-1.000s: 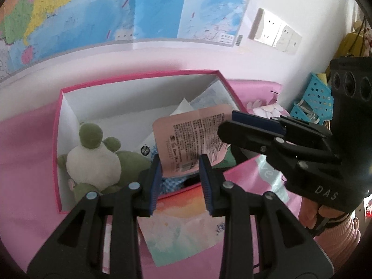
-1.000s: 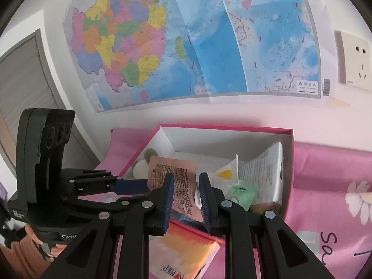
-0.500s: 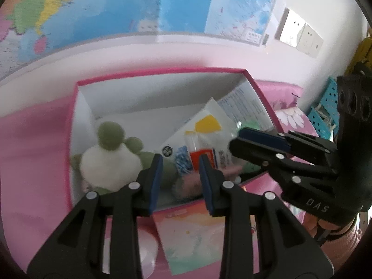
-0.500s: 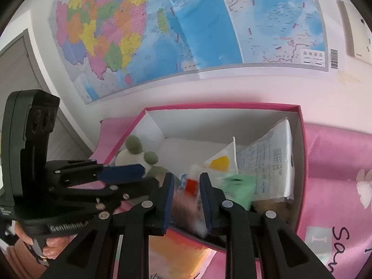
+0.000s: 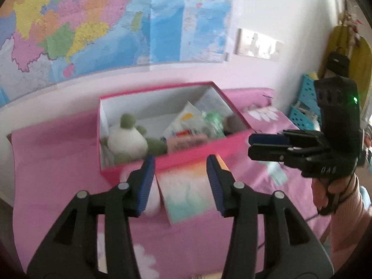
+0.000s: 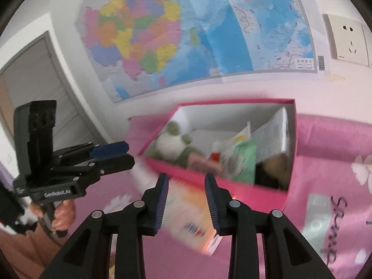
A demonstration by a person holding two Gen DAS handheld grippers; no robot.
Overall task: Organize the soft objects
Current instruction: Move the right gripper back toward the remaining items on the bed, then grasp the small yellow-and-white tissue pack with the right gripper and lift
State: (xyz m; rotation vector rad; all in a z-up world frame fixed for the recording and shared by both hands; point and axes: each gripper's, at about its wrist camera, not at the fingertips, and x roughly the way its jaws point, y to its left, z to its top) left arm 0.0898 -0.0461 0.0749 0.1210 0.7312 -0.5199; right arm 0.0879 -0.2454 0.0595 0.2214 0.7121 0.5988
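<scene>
both grippers, left gripper [image 5: 180, 181] and right gripper [image 6: 186, 197], are opening empty; the pink packet [image 5: 187, 142] is lying ahead in the box [image 5: 200, 160]; next, picking another soft thing.

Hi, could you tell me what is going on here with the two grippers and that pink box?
A person is sorting soft items into a pink box on a pink floral cloth. A green-and-white plush toy, a peach packet and other soft packs lie inside. The left gripper and right gripper are both empty, jaws opening, above a pastel packet lying in front of the box.
</scene>
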